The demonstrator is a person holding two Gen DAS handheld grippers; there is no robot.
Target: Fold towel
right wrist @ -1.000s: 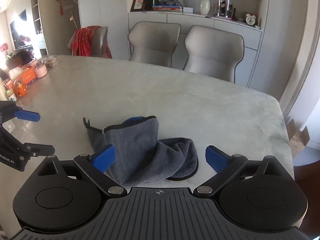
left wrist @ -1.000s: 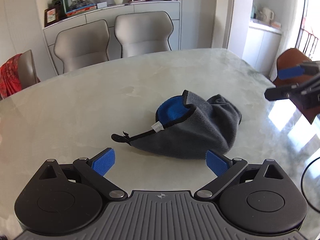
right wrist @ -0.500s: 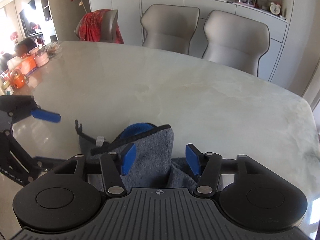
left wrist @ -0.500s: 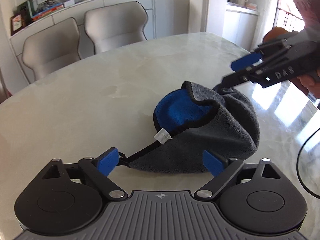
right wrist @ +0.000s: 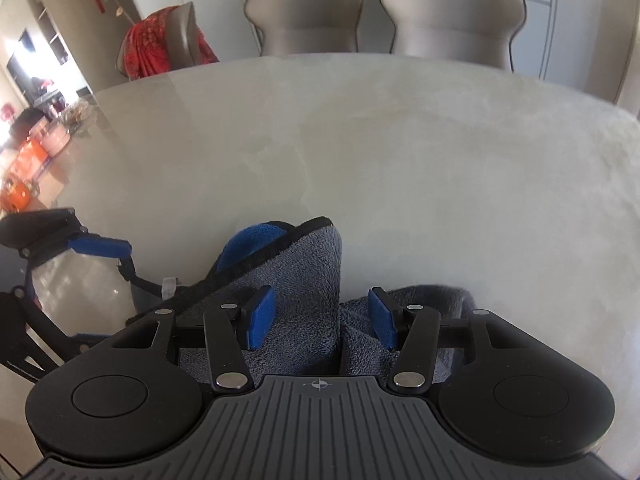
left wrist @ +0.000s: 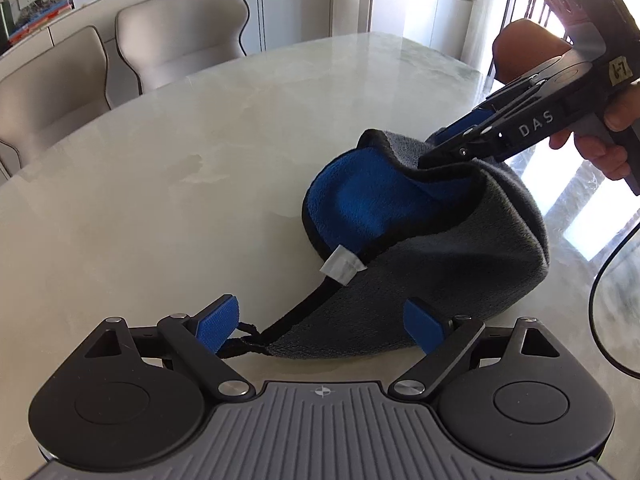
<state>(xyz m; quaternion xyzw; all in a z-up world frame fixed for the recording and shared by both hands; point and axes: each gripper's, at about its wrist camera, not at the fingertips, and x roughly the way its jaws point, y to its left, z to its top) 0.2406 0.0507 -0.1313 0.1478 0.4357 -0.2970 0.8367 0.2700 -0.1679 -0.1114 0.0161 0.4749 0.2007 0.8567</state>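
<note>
Here, the scene line by line:

Towel: a crumpled grey towel (left wrist: 460,264) with a blue inner face and black edging lies in a heap on the pale marble desk (left wrist: 160,200), toward its near right part; it also shows from the right wrist view (right wrist: 304,312).

Label: a small white tag (left wrist: 343,268) sits on the towel's black hem, on the side of the heap facing the left gripper.

Loop: a thin black hanging loop (left wrist: 244,340) trails from the towel's near corner and lies just beside the left gripper's left blue pad.

Left gripper: the left gripper (left wrist: 320,324) sits low at the towel's near edge, its fingers spread wide, the near corner of the towel between them; no grip on the cloth shows.

Right gripper: the right gripper (right wrist: 322,316) hangs over the top of the heap, fingers partly parted, a raised grey fold standing between the pads; the pads do not look pressed on it. From the left wrist view its black tips (left wrist: 452,152) meet the upper rim of the towel.

Hand: a person's hand (left wrist: 612,132) holds the right gripper's handle, to the right of the towel.

Chairs: two beige chairs (right wrist: 380,4) stand beyond the towel, at the desk's far edge.

Cable: a black cable (left wrist: 600,300) curves over the desk to the right of the towel.
</note>
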